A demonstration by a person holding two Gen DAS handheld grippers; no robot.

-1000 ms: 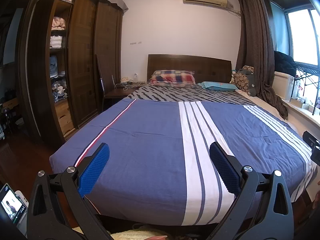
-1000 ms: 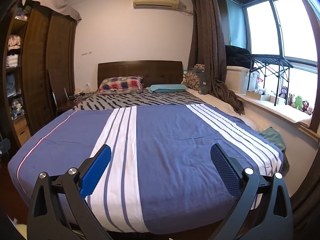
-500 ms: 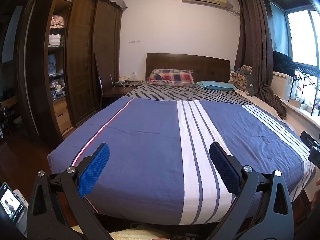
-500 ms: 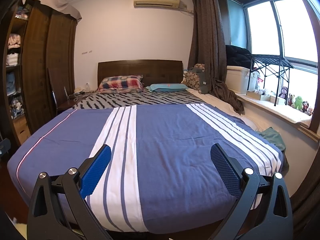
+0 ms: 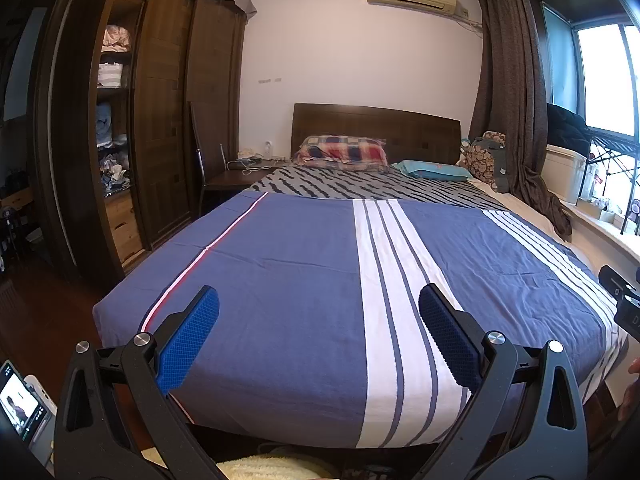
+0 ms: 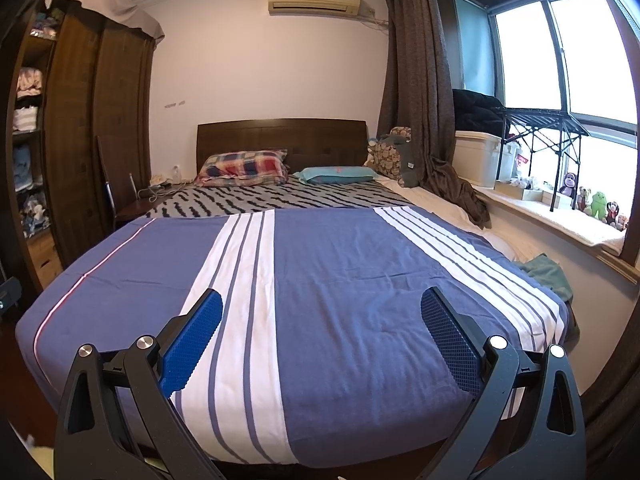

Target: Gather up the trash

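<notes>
No trash shows in either view. My left gripper (image 5: pixel 319 312) is open at the foot of a bed, its blue pads spread wide with nothing between them. My right gripper (image 6: pixel 322 314) is open too and holds nothing. Both point along the bed's blue bedspread (image 5: pixel 304 280) (image 6: pixel 352 288) with white stripes. At the right edge of the left wrist view, a black part of the other gripper's body (image 5: pixel 622 300) pokes in.
A dark wooden wardrobe (image 5: pixel 160 120) with open shelves lines the left wall, with a chair and nightstand (image 5: pixel 224 178) beside the bed. Pillows (image 6: pixel 244 168) lie at the headboard. A window ledge (image 6: pixel 560 216) with a white box, rack and toys runs on the right. A green cloth (image 6: pixel 546 274) lies by the bed.
Both views have drifted slightly back and up from the bed; the grippers stay open as before.
</notes>
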